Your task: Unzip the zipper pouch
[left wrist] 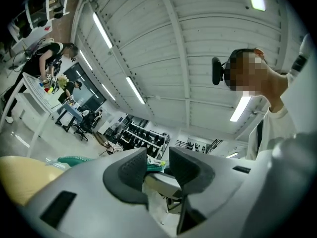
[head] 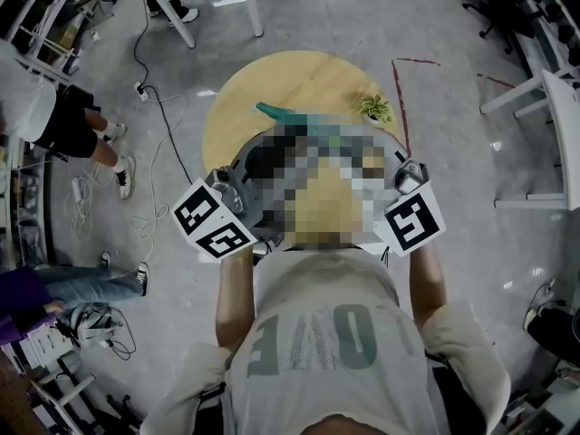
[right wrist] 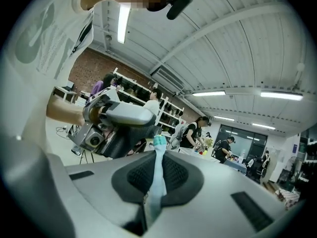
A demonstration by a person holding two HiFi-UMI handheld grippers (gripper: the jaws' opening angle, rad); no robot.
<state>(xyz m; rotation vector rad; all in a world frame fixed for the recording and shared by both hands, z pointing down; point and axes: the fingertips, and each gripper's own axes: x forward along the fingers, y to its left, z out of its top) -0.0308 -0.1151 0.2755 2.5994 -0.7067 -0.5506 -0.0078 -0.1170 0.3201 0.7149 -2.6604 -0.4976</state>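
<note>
So the whole thing is happening up in the air over a round yellow wooden table (head: 299, 75), nothing is resting on the surface where the tongs are. The right gripper (right wrist: 158, 158) is clamped tight on a thin strip of the teal zipper pouch (right wrist: 158, 180), which stands upright between its pads. The left gripper (left wrist: 158, 158) is right up against it from the other side, jaws partway apart. A bit of teal fabric with a white tag sits in the gap beside one pad, and the other pad looks clear of it, so I'd call that one not gripping.

From the head view a teal end pokes out over the far left part of the table. A little potted plant (head: 374, 108) sits at the far right edge.

Room-wise, there's a grey polished concrete floor (head: 362, 16) with loose cables (head: 159, 107) snaking off to the left and red tape marks (head: 400, 89) on the right. Overhead is a white panelled ceiling (left wrist: 198, 43) with strip lights (left wrist: 133, 89). A brick wall (right wrist: 94, 71) and shelving (right wrist: 138, 90) are in the background, with other people standing around.
</note>
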